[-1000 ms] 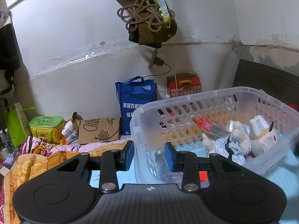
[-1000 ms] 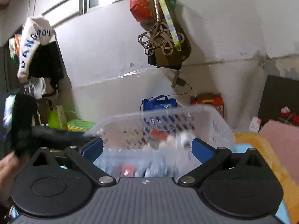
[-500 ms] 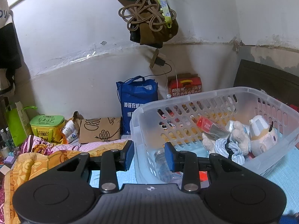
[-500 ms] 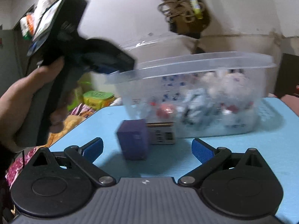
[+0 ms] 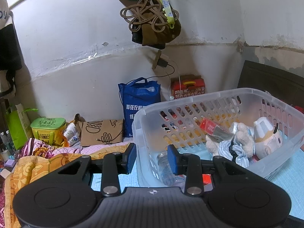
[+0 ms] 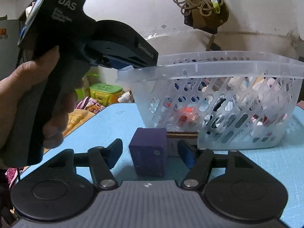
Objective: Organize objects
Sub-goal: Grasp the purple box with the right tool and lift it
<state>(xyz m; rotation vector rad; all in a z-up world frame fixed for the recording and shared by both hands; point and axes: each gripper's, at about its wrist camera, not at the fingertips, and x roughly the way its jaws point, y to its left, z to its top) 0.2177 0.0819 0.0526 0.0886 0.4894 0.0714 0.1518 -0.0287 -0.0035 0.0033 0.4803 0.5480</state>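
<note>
A clear plastic basket point(image 5: 209, 98) stands on the blue table point(image 6: 247, 163); it also shows in the right wrist view point(image 6: 237, 64). It holds plush toys point(image 5: 266, 134), a red packet point(image 5: 209, 127), a striped cloth and a jar point(image 5: 163, 159). My left gripper point(image 5: 152, 157) straddles the basket's near-left rim, jaws narrowly apart, touching the rim or not I cannot tell. A purple box point(image 6: 149, 152) sits on the table in front of the basket, between my right gripper's point(image 6: 150, 152) open fingers, with gaps on both sides. A small striped box point(image 6: 182, 134) lies behind it.
Beyond the table lie a floral blanket point(image 5: 38, 163), a green tin point(image 5: 48, 129), a brown paper bag point(image 5: 101, 133), a blue tote bag point(image 5: 139, 100) and a red case point(image 5: 188, 85) along the wall. A bag with coiled cord point(image 5: 152, 19) hangs above.
My right gripper dropped from above the basket down to the table and moved in around the purple box, its fingers narrowing. My left gripper stayed at the basket rim.
</note>
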